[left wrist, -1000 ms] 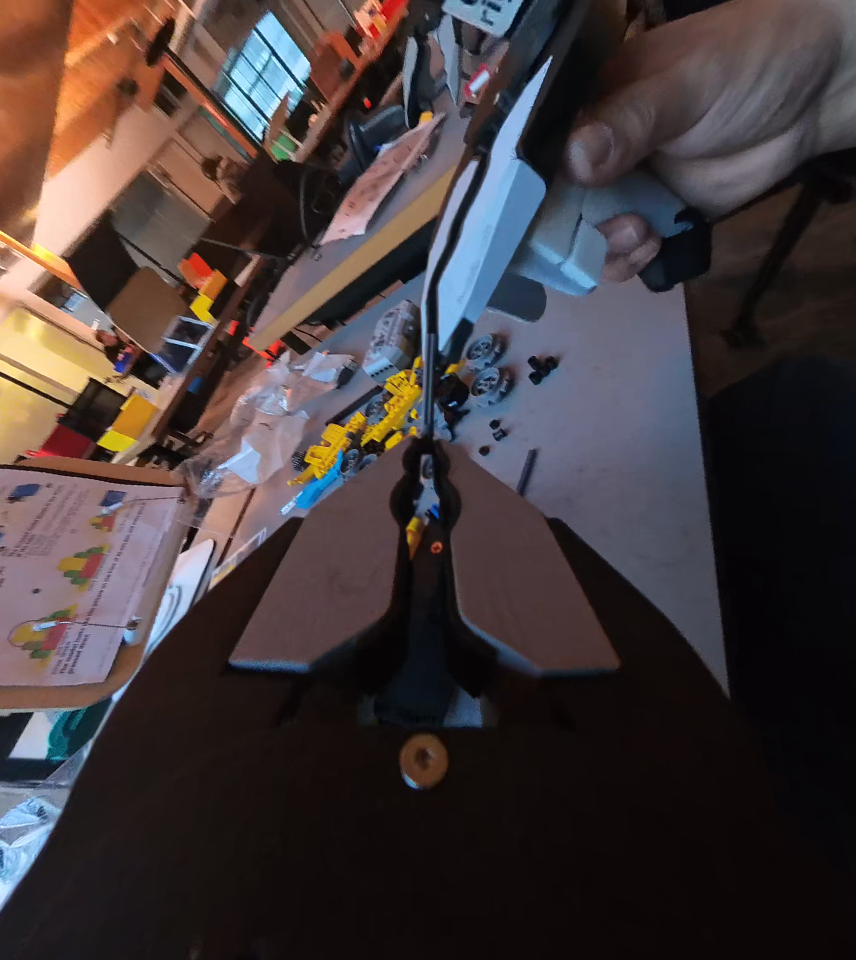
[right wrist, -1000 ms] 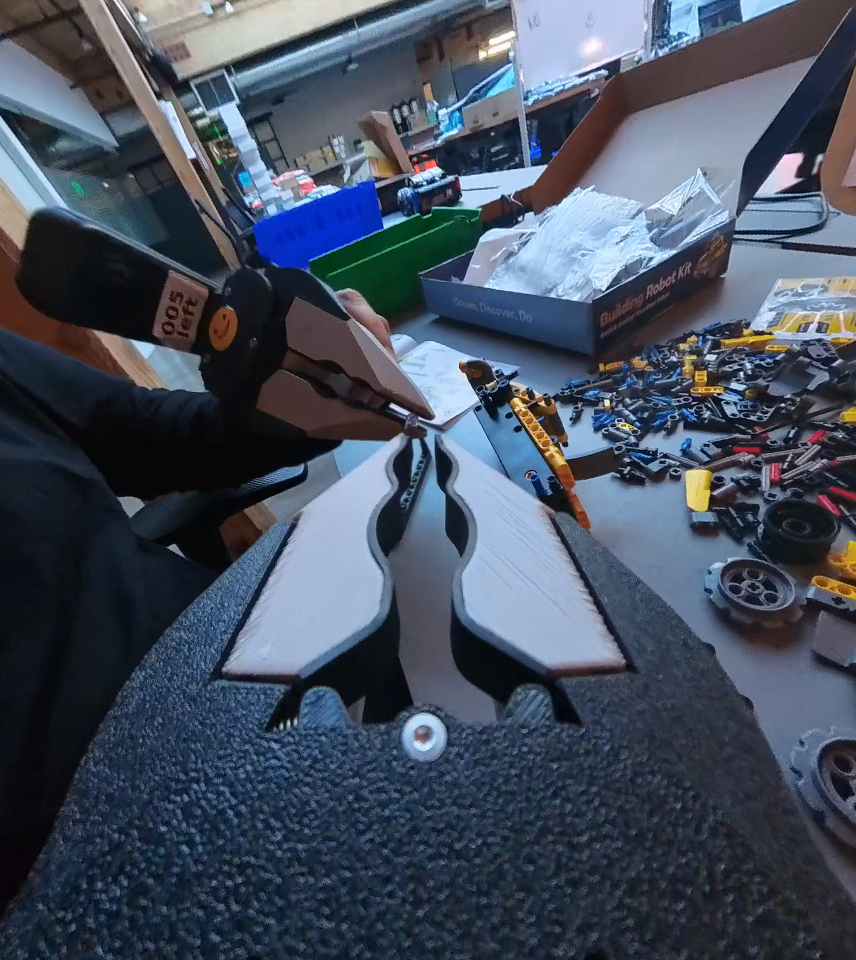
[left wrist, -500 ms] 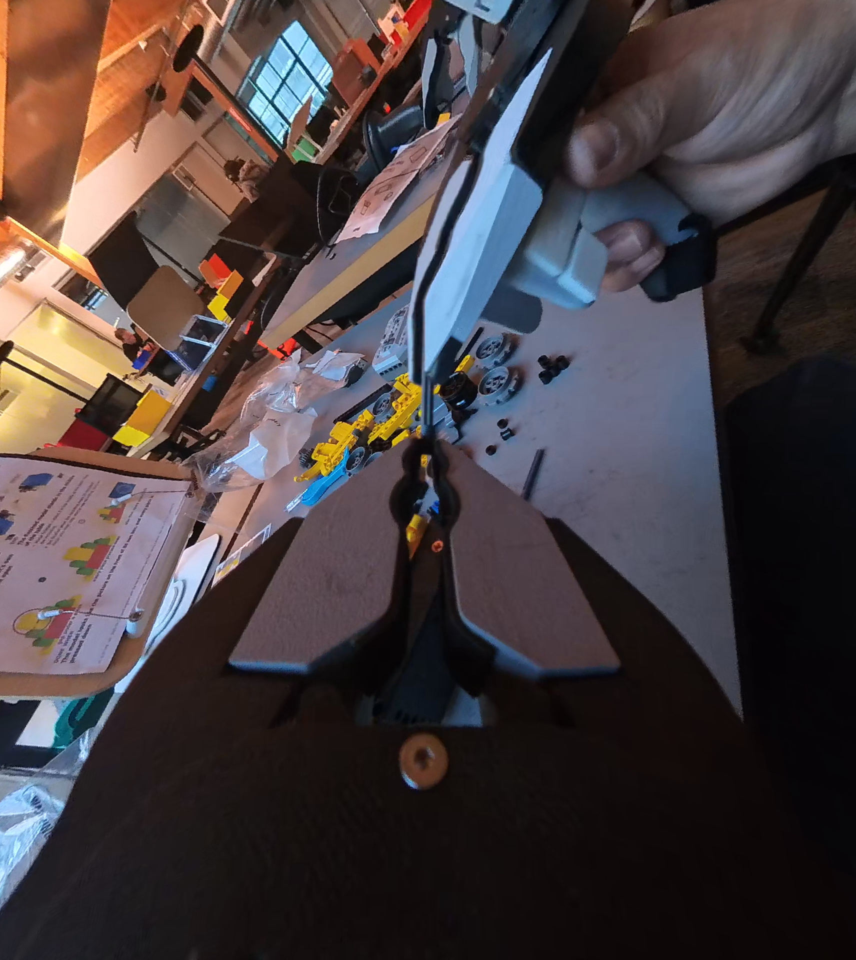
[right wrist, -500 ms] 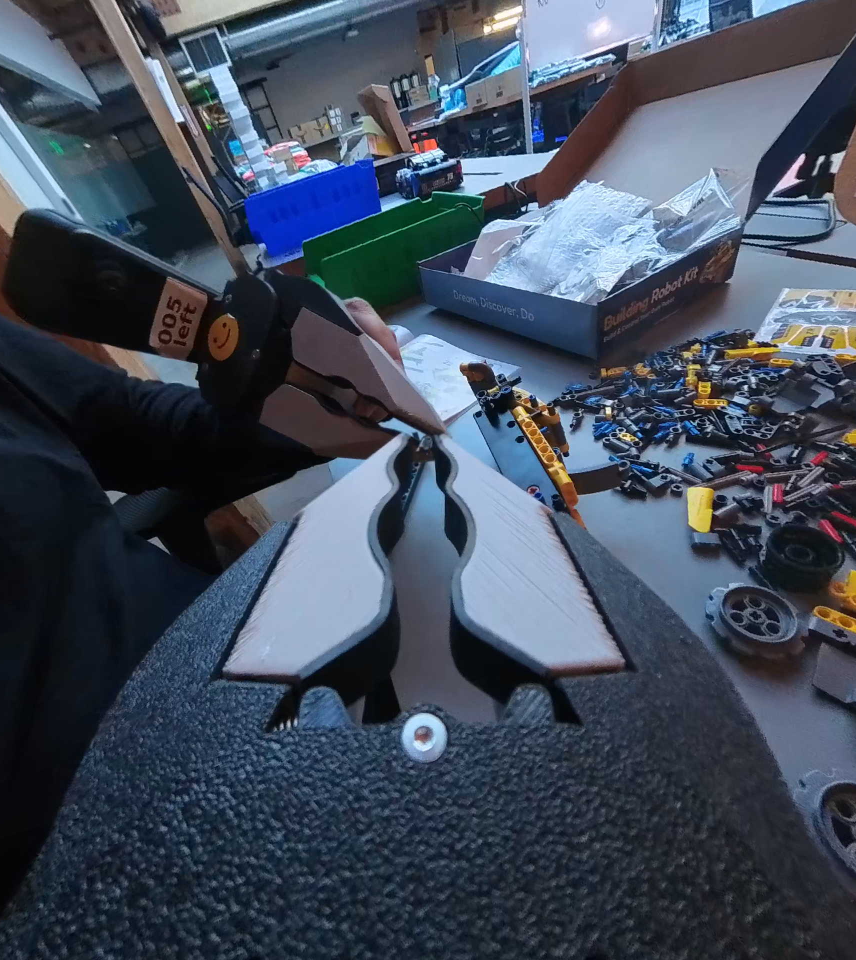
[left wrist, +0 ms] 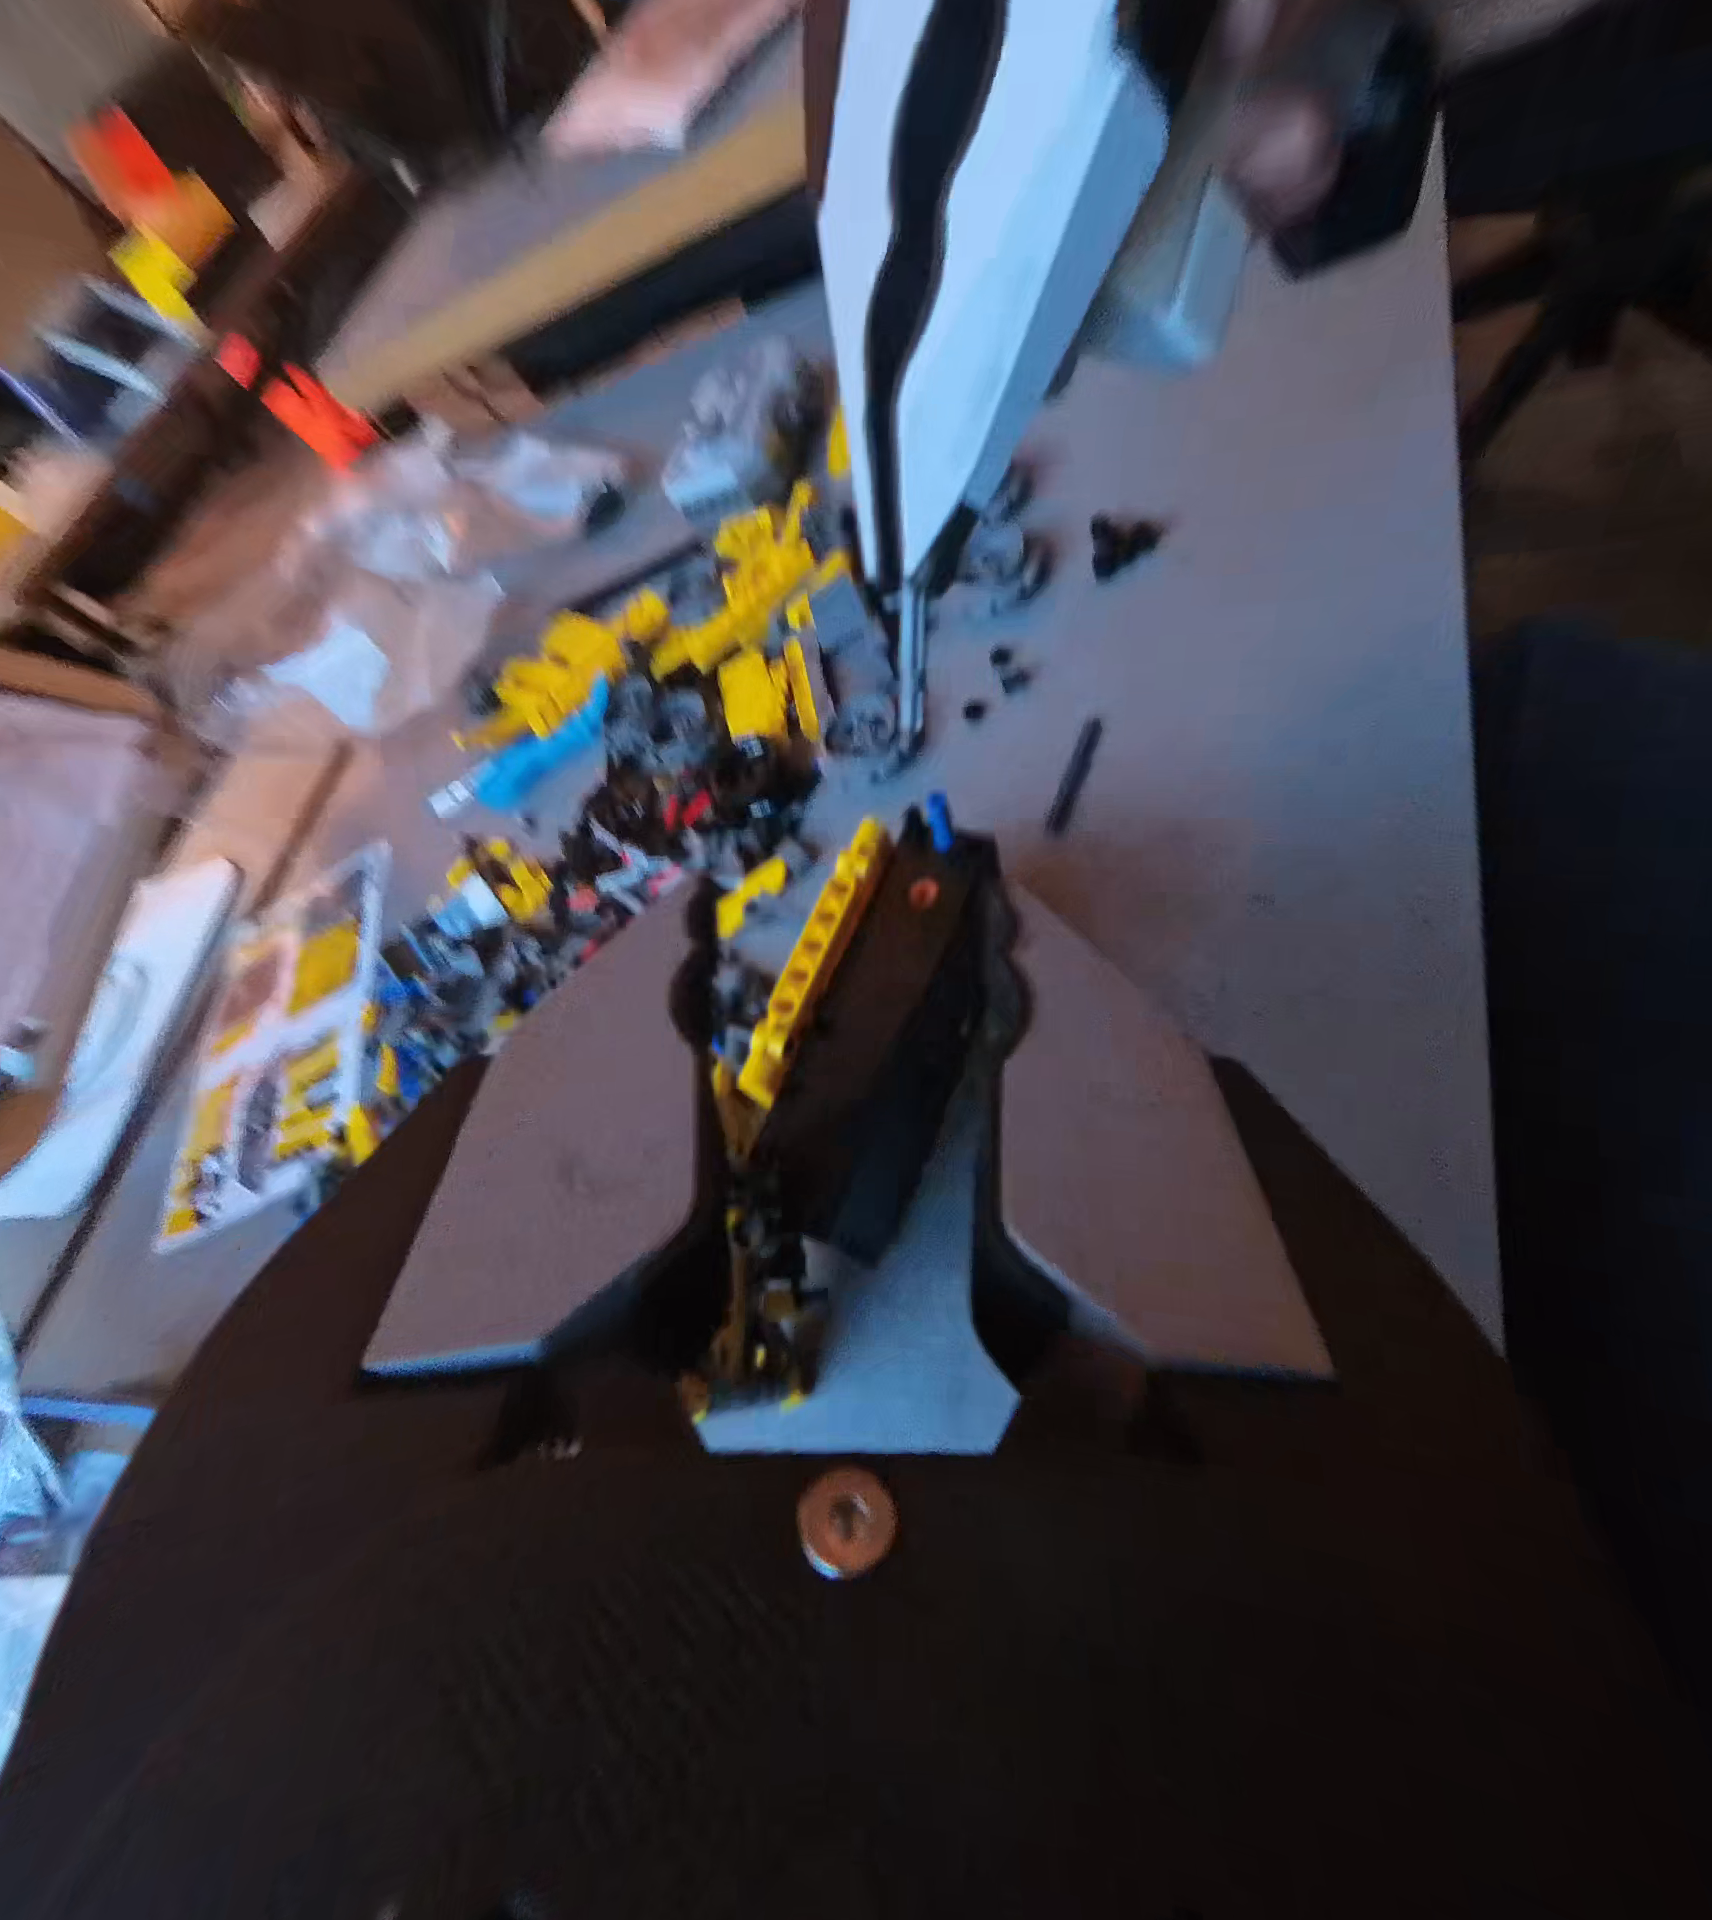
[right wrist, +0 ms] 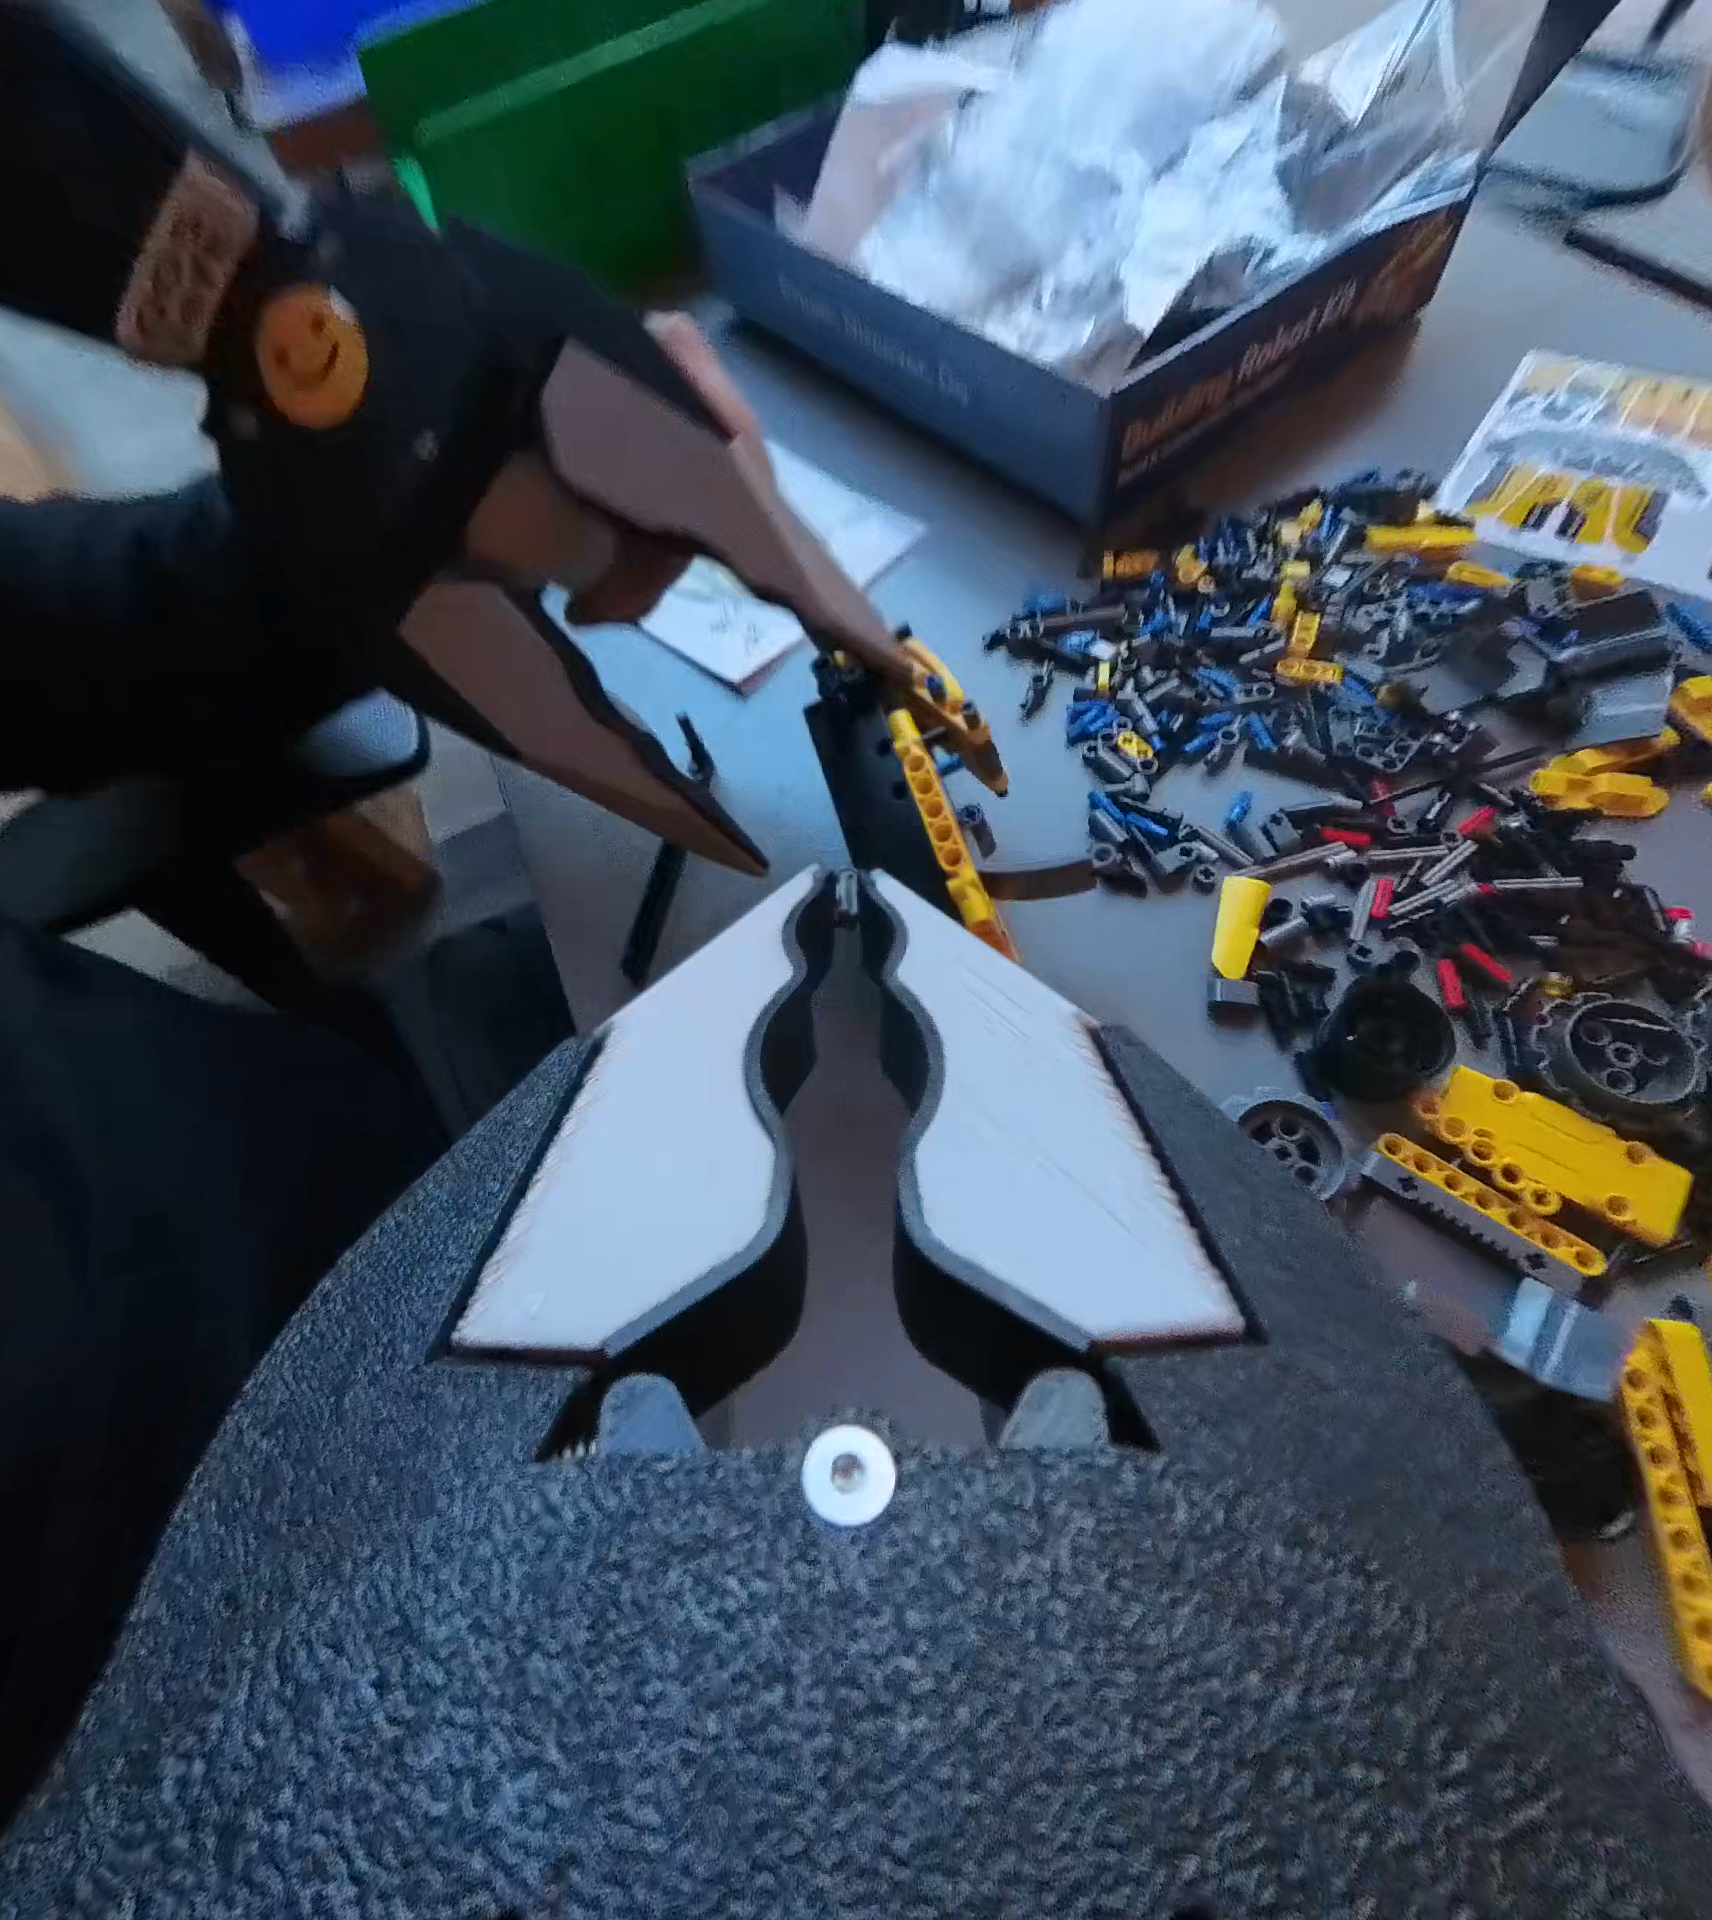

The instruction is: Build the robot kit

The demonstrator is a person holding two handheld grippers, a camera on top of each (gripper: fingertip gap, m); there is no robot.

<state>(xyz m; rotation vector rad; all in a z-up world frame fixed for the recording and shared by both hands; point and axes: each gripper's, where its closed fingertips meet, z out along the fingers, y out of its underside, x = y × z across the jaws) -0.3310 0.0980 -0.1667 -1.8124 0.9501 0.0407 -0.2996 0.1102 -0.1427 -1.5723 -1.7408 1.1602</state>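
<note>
My right gripper (right wrist: 844, 885) is shut on a thin grey axle (left wrist: 909, 665); only the axle's dark end (right wrist: 844, 896) shows between the tips in the right wrist view. In the blurred left wrist view the right gripper (left wrist: 899, 566) points down from above. My left gripper (left wrist: 847, 904) is open, its fingers on either side of a black and yellow beam assembly (left wrist: 862, 1018) lying on the table. In the right wrist view the left gripper (right wrist: 847, 771) straddles that assembly (right wrist: 919, 790), just beyond my right tips. I cannot tell if its pads touch the assembly.
A pile of small loose parts (right wrist: 1351, 790), black wheels (right wrist: 1621, 1049) and yellow beams (right wrist: 1548, 1153) lie to the right. A dark box of foil bags (right wrist: 1091, 343) and a printed sheet (right wrist: 1610, 468) lie behind. A black axle (right wrist: 660, 894) lies near the table edge (left wrist: 1465, 831). Left tips to right tips: about 5 cm.
My left gripper has let go of the thin axle, opened wide and dropped over the black and yellow assembly. My right gripper keeps the axle and has tilted down toward the table.
</note>
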